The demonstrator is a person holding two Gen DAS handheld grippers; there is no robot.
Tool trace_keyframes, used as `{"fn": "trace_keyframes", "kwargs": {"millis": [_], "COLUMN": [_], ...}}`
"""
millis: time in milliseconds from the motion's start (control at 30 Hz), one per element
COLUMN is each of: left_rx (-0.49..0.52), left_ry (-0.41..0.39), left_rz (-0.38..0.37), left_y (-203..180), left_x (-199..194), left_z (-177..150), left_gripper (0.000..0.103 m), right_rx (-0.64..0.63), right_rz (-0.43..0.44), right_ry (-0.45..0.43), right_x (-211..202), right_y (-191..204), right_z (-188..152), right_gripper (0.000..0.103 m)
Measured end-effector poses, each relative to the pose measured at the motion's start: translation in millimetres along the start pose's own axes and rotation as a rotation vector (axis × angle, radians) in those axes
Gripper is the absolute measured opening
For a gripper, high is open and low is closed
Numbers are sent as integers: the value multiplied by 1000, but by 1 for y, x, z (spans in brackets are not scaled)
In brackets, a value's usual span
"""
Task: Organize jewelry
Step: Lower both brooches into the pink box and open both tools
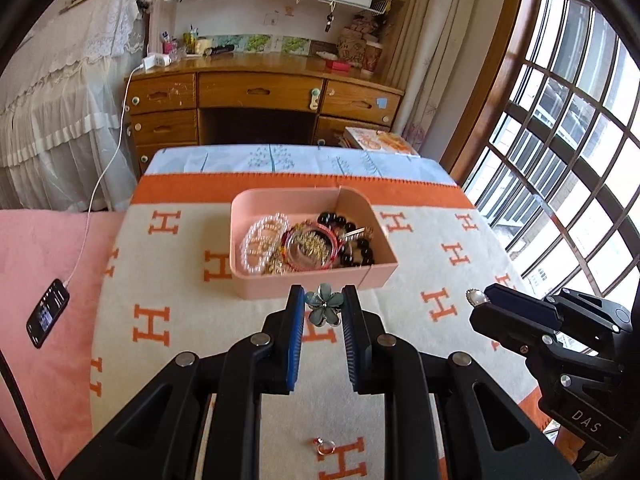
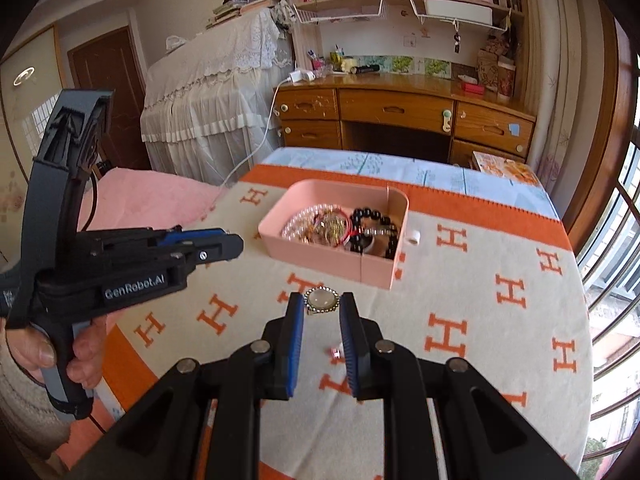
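Observation:
My left gripper (image 1: 323, 306) is shut on a teal flower clip (image 1: 323, 305), held just in front of the near wall of the pink tray (image 1: 304, 284). The tray holds pearl bracelets (image 1: 262, 242), a red bangle (image 1: 308, 246) and black beads (image 1: 354, 240). My right gripper (image 2: 321, 304) is shut on a round pale-stone brooch (image 2: 321, 300), held above the blanket short of the pink tray (image 2: 320, 256); the right gripper also shows in the left wrist view (image 1: 480, 300). The left gripper shows at the left of the right wrist view (image 2: 236, 246). A small pink ring (image 1: 324, 446) lies on the blanket.
An orange-and-cream H-pattern blanket (image 1: 168, 280) covers the table. A phone (image 1: 47, 312) on a white cable lies on the pink cover at left. A small white object (image 2: 414, 237) sits right of the tray. A wooden desk (image 1: 260, 92) stands behind; a window is at right.

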State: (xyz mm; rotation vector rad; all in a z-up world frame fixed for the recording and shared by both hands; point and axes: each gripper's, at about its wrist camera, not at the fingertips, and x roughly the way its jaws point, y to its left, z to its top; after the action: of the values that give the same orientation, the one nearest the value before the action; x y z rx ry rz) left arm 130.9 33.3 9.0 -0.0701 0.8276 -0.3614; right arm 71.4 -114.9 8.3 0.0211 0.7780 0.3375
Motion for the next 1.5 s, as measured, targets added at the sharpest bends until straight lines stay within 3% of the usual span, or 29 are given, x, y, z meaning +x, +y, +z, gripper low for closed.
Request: {"fn": "trace_keyframes", "kwargs": {"millis": [200, 367, 533, 833, 867, 933, 1000, 1033, 1233, 1500], "left_rx": [14, -20, -61, -101, -106, -117, -136, -144, -146, -100], "left_ry": [-75, -83, -24, 92, 100, 114, 106, 91, 59, 0], "left_rz": [23, 42, 43, 54, 53, 46, 52, 54, 55, 110], "left_y": [-9, 0, 15, 40, 42, 45, 49, 51, 56, 48], "left_x": [-14, 6, 51, 127, 133, 142, 145, 144, 129, 88], "left_z": [45, 66, 69, 57, 56, 54, 51, 49, 48, 33], "left_gripper": [16, 16, 16, 17, 19, 35, 65, 68, 69, 72], "right_rx": [28, 76, 144, 217, 224, 234, 239, 238, 261, 235], "right_rz": [4, -8, -9, -18, -22, -20, -26, -30, -20, -12], "right_ry": [-88, -119, -35, 122, 139, 171, 189, 193, 178, 115], "right_x": [-7, 14, 64, 142, 148, 157, 164, 166, 162, 123], "right_y": [-3, -12, -28, -58, -60, -64, -66, -67, -70, -62], "right_z": [56, 83, 88, 70, 68, 64, 61, 58, 51, 44], "right_gripper": [18, 18, 18, 19, 19, 19, 19, 19, 19, 19]}}
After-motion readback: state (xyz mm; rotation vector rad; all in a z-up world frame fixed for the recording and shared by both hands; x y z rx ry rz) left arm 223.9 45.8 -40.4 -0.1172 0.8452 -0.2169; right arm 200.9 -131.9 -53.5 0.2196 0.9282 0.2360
